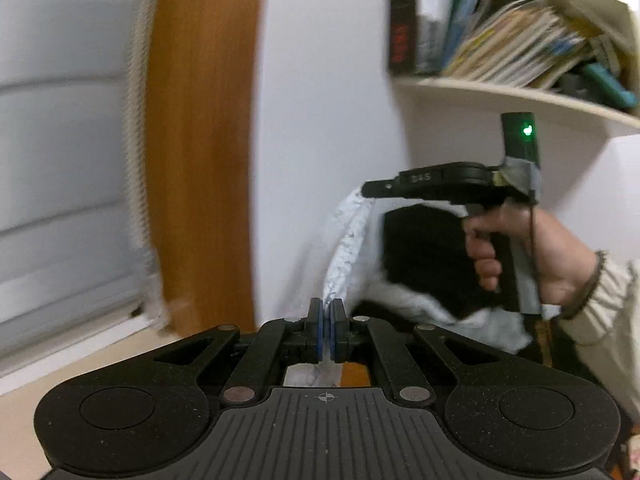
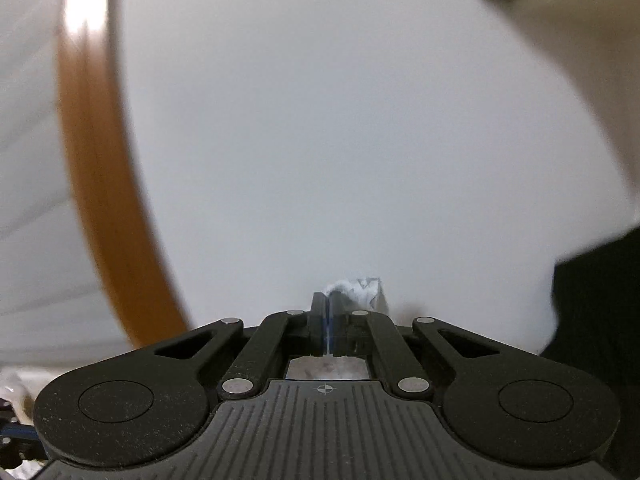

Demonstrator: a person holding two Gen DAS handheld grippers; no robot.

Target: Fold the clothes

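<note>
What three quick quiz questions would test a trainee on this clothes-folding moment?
1. True or false: the left gripper is open and holds nothing.
2. What does the right gripper pinch? A) a book B) the white patterned garment C) a black cord
3. In the left wrist view, what sits above the right gripper, on the shelf?

Key
1. False: its pads are closed on the white patterned garment.
2. B: an edge of the cloth pokes out past its closed fingertips.
3. A leaning stack of books and magazines.
</note>
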